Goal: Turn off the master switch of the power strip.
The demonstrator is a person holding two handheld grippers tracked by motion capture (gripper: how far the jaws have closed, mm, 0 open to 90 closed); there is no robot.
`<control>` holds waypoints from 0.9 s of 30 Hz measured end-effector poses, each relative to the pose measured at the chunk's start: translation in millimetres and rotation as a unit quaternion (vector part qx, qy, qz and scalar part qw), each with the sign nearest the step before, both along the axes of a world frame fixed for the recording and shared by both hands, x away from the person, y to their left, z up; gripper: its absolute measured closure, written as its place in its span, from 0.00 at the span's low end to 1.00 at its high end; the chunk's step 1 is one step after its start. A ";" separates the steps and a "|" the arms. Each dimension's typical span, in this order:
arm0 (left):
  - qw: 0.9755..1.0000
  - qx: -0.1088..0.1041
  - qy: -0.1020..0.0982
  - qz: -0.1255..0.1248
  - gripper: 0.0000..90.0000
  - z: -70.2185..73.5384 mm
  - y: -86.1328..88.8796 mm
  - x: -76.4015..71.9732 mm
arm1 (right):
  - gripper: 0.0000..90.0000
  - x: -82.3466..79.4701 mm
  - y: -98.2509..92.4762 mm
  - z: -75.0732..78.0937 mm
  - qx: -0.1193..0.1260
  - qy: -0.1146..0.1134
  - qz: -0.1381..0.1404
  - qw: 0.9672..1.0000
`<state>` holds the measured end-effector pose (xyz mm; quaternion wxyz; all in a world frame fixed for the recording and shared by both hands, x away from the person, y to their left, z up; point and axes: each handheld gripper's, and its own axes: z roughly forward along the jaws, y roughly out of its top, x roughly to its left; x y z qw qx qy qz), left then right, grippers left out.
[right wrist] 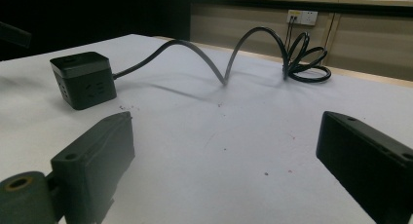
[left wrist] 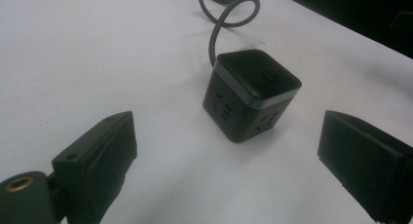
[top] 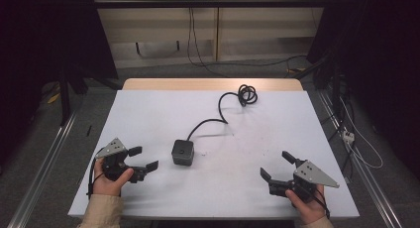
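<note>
Jaws of both grippers stand wide apart and hold nothing, so the work looks barely begun. Just ahead of the left gripper (top: 132, 161), between the lines of its jaws, the black socket cube (left wrist: 249, 92) sits untouched on the white counter (top: 148, 114). Its cord (right wrist: 219, 63) runs off to a coil, beyond the right gripper (top: 278, 167), which waits well apart. Grasping and moving remain, I judge.

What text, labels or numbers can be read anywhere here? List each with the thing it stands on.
No text can be read in these pictures.
Black cube power strip: a faint mark on its top face, too blurred to read; its sides show socket slots, no words.
Wall socket plate: no legible marking.
Left gripper and right gripper: no labels visible.
</note>
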<state>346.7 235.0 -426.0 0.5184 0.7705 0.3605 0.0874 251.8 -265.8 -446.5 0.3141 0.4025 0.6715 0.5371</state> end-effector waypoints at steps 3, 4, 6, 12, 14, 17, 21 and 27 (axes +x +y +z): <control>1.000 0.001 -0.001 0.001 0.08 -1.0 1.9 -0.1 | 0.07 0.0 0.0 0.0 0.000 0.000 0.000 1.000; 1.000 0.003 0.000 0.002 0.08 -1.3 2.4 -0.3 | 0.07 -0.1 -0.1 0.0 0.000 0.000 -0.001 1.000; 1.000 0.003 0.000 0.002 0.08 -2.2 3.1 -0.6 | 0.07 -0.1 -0.1 0.0 0.000 0.001 -0.001 1.000; 1.000 0.003 0.002 0.004 0.08 -3.3 5.8 -2.0 | 0.07 -0.3 -0.5 0.1 0.000 0.000 -0.001 1.000; 1.000 0.003 0.002 0.005 0.08 -3.7 7.1 -2.5 | 0.07 -0.3 -0.6 0.1 0.000 0.000 -0.001 1.000; 1.000 0.004 0.003 0.006 0.08 -5.3 9.2 -3.3 | 0.07 -0.3 -0.6 -0.1 0.000 0.001 -0.002 1.000; 1.000 0.005 0.002 0.009 0.08 -6.9 11.2 -3.7 | 0.07 -0.3 -0.4 0.0 0.000 0.001 -0.001 1.000; 1.000 0.007 0.003 0.010 0.08 -9.6 10.3 -3.5 | 0.07 -0.1 0.3 -0.2 0.000 0.001 0.001 1.000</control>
